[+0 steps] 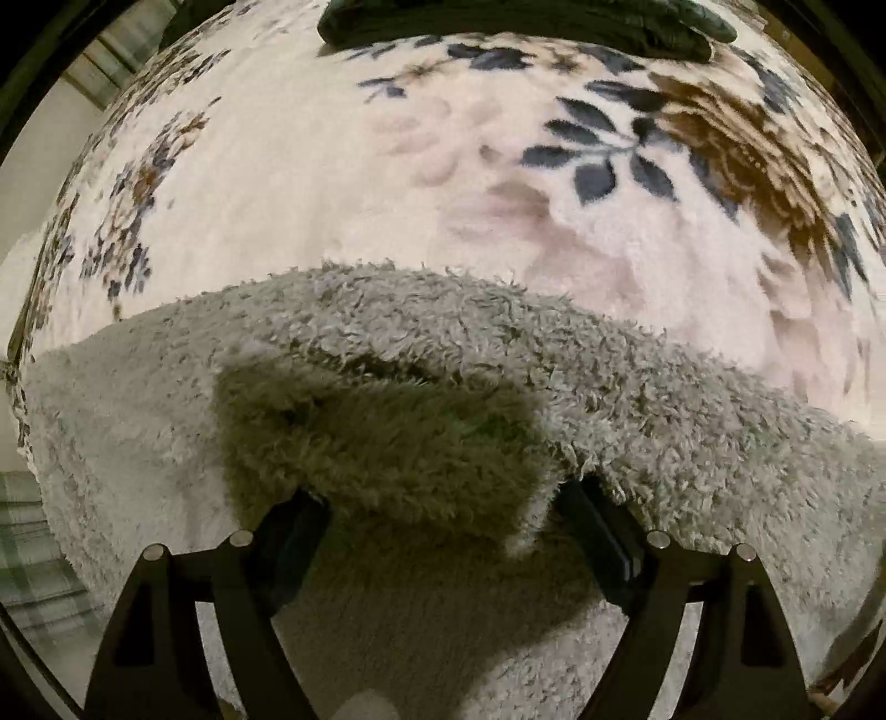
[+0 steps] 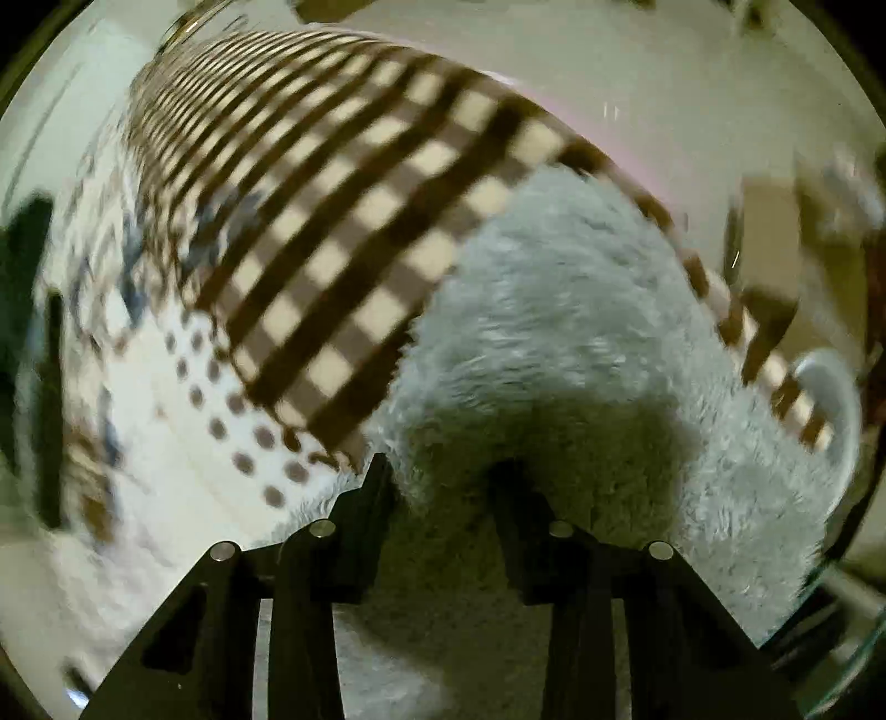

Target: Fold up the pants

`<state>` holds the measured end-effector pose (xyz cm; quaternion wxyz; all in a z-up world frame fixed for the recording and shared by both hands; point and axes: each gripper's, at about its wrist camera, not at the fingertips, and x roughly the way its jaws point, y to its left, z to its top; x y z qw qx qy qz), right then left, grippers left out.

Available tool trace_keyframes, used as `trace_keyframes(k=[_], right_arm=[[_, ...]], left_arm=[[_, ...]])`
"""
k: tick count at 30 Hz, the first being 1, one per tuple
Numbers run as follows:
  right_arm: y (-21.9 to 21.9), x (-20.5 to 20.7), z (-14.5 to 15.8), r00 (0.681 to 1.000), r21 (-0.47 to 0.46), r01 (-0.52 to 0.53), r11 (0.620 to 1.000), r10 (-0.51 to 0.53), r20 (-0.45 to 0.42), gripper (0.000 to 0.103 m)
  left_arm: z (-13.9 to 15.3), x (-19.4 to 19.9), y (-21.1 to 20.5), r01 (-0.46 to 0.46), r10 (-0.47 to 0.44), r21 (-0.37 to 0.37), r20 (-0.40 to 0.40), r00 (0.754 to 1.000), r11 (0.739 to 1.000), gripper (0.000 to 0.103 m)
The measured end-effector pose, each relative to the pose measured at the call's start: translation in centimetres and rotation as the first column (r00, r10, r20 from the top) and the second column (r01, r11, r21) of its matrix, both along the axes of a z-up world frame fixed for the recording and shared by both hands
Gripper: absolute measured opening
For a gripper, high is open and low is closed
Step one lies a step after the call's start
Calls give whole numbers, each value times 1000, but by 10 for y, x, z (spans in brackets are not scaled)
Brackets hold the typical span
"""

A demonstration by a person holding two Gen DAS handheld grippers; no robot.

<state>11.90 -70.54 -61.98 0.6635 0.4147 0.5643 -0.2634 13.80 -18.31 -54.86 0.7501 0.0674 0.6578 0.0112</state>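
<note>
The pants are pale grey fluffy fleece, lying across a floral blanket. My left gripper points straight down with its jaws wide apart. A thick shadowed fold of the fleece fills the gap from one finger to the other. In the blurred right wrist view the same pants spread up and to the right. My right gripper has its jaws set narrower, fingertips sunk in the pile, and a bunch of fleece rises between them.
A dark folded garment lies at the blanket's far edge. A brown-and-cream checked cloth and a white dotted cloth lie left of the pants. A white curved object sits at the right. Green plaid fabric shows low on the left.
</note>
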Motion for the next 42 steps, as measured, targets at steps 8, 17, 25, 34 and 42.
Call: trace_keyframes(k=[8,17,25,34,42], right_arm=[[-39,-132,71,971,-100,236,967,-229,73,48],[-57,-160,18,960,4,277,961,-277,47,48],[-39,-161,54,970,-215,243,946,-239,46,5],[-46,-201,27,947,11,311,950,-311,74,65],[-24,-220,-34,907,218,330,918,-373,198,89]], left_arm=[[50,-44,-12,61,-61,-111,5,998,992,83],[13,-104,-80,218,-227,-98,-92,970,971,83],[20,-98,-101,239,-246,-81,-85,966,968,83],[35,-82,-85,233,-247,-141,-98,964,962,83],[-2,-104,-102,298,-329,-202,-142,933,933,103]])
